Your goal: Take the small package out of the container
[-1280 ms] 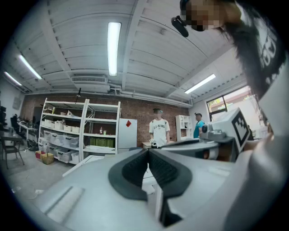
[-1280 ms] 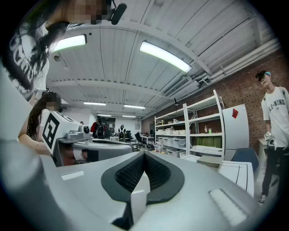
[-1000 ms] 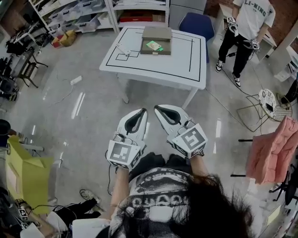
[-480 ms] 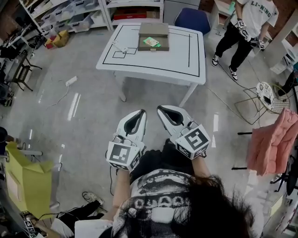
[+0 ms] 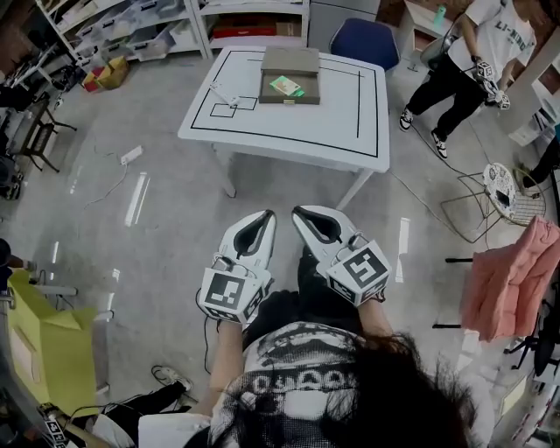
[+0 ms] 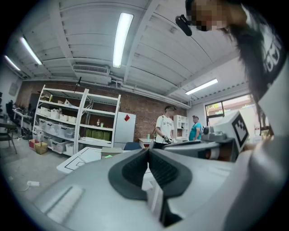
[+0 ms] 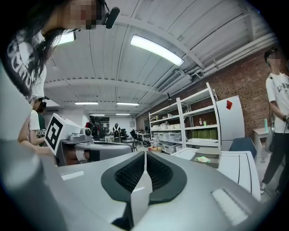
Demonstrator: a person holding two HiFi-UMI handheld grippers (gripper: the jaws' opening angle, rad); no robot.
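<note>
A flat khaki container (image 5: 290,74) rests on the white table (image 5: 289,122), far ahead of me in the head view. Inside it lies a small green package (image 5: 286,85). My left gripper (image 5: 270,213) and right gripper (image 5: 297,212) are held side by side close to my body, well short of the table, both shut with nothing between the jaws. The container (image 7: 224,159) and green package (image 7: 203,159) show small in the right gripper view. In the left gripper view the container (image 6: 112,152) peeks over the gripper body.
The table carries black taped lines and a small white item (image 5: 226,94) at its left. A blue chair (image 5: 366,42) stands behind it. A person (image 5: 472,52) stands at the far right, shelving (image 5: 149,22) at the back, a pink garment (image 5: 512,280) right, a yellow box (image 5: 44,328) left.
The view has shifted a little; the table and container sit slightly higher in the head view. The standing person has stepped further right. Both grippers stay shut, close together.
</note>
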